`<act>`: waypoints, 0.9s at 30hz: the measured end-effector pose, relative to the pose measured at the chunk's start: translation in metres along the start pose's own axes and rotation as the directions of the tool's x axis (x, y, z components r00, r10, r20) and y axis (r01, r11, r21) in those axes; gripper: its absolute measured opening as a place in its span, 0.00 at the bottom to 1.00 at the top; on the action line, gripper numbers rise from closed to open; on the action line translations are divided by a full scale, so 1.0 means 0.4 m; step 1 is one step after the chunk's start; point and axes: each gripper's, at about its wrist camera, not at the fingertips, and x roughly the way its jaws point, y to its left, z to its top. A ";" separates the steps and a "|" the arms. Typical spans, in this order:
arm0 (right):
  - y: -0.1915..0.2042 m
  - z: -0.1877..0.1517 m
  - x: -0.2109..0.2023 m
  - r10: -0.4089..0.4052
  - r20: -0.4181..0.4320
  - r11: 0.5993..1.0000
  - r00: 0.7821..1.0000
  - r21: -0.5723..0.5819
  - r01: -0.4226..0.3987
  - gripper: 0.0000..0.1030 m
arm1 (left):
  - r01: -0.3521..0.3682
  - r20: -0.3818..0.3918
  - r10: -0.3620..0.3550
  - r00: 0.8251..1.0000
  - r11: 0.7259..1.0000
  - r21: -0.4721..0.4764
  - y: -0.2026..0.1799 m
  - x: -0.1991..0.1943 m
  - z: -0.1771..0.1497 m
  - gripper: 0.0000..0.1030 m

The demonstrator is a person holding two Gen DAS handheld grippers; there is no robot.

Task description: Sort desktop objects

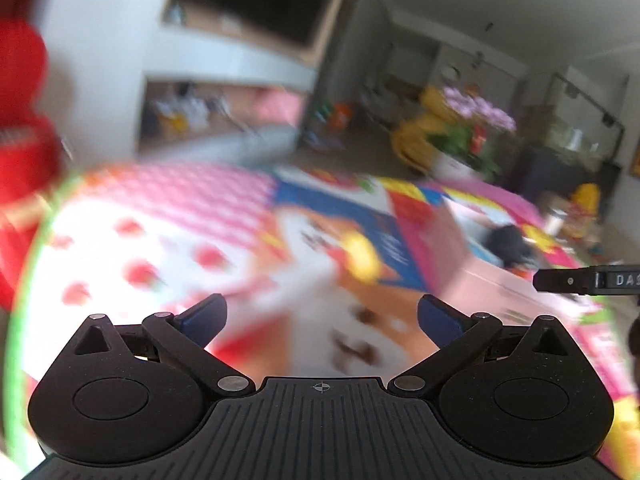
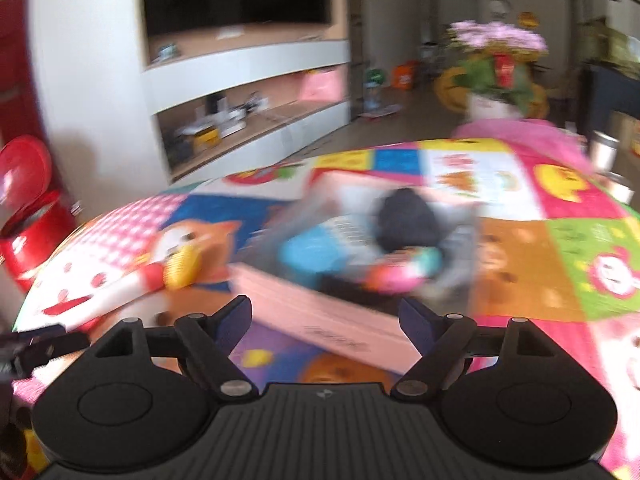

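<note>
Pink box (image 2: 320, 312) on worktop (image 2: 520, 272), holding blurred items. Yellow-tipped item (image 2: 180, 268) left of box. Left hand-held gripper (image 1: 322, 320) and right hand-held gripper (image 2: 325, 320): spread wide, empty, above worktop.

1. The right gripper (image 2: 325, 322) hangs over the desk (image 2: 520, 272), its jaws spread wide and holding nothing.
2. Just ahead sits a pink box (image 2: 320, 316) with blurred items inside: a dark lump (image 2: 408, 216), something blue (image 2: 312, 252).
3. A yellow-tipped toy (image 2: 180, 268) lies left of the box.
</note>
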 end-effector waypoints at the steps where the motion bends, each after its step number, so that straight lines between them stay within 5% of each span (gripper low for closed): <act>1: 0.032 0.005 0.017 0.027 -0.009 0.999 1.000 -0.019 -0.027 0.79 | -0.031 0.021 0.030 0.999 0.999 0.029 -0.001 -0.005 0.004 1.00; 4: 0.128 0.023 0.065 0.109 -0.018 0.991 0.994 -0.075 -0.110 0.79 | -0.124 0.057 0.121 0.991 0.990 0.064 0.013 -0.018 0.001 1.00; 7: 0.216 0.059 0.134 0.148 -0.022 0.983 0.989 -0.106 -0.149 0.69 | -0.087 0.010 0.086 0.996 0.994 0.067 0.028 -0.017 -0.007 1.00; 9: 0.261 0.082 0.184 0.133 -0.021 0.984 0.991 -0.119 -0.135 0.57 | -0.070 -0.010 0.071 0.997 0.995 0.076 0.031 -0.017 -0.013 1.00; 13: 0.313 0.106 0.283 0.047 0.003 0.988 0.999 -0.147 -0.046 0.53 | -0.078 -0.001 0.079 0.997 0.988 0.136 0.013 -0.017 -0.041 1.00; 17: 0.303 0.106 0.361 0.056 -0.090 0.991 0.994 -0.115 -0.066 0.39 | -0.085 -0.002 0.086 0.996 0.986 0.143 0.008 -0.017 -0.043 1.00; 19: 0.301 0.096 0.357 0.063 -0.075 0.989 0.995 -0.129 -0.072 0.35 | -0.086 -0.007 0.088 0.996 0.987 0.132 0.011 -0.020 -0.043 1.00; 21: 0.296 0.085 0.340 0.071 -0.078 0.984 0.994 -0.156 -0.083 0.20 | -0.093 -0.016 0.096 0.995 0.988 0.124 0.013 -0.018 -0.042 1.00; 27: 0.244 0.015 0.223 0.114 -0.115 0.977 0.987 -0.168 -0.133 0.08 | -0.098 -0.024 0.102 0.995 0.985 0.140 0.006 -0.014 -0.045 1.00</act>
